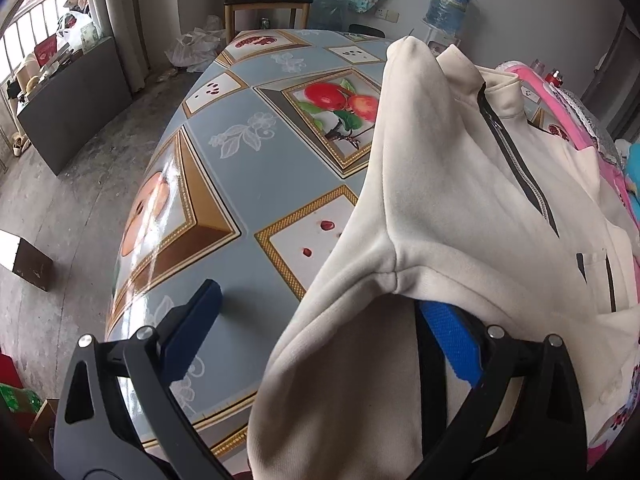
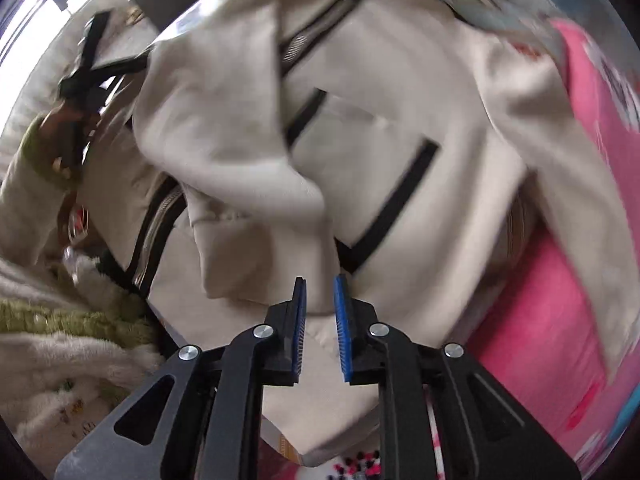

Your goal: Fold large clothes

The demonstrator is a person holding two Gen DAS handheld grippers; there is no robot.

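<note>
A cream zip-up jacket (image 1: 460,200) with black trim lies bunched on the table's right side. One fold is draped over the right finger (image 1: 452,344) of my left gripper (image 1: 320,300). That gripper stands wide open, its left finger (image 1: 196,332) over bare tablecloth. In the right wrist view the same jacket (image 2: 360,140) fills the frame, blurred, with its zipper and black pocket edges showing. My right gripper (image 2: 320,280) points down at it from above. Its blue pads stand a narrow gap apart with nothing pinched between them.
The table (image 1: 240,168) wears a blue cloth with fruit pictures. Pink fabric (image 2: 560,280) lies under the jacket on the right, fluffy green and white clothes (image 2: 60,340) on the left. A wooden chair (image 1: 268,0) and a water bottle (image 1: 448,4) stand beyond the table.
</note>
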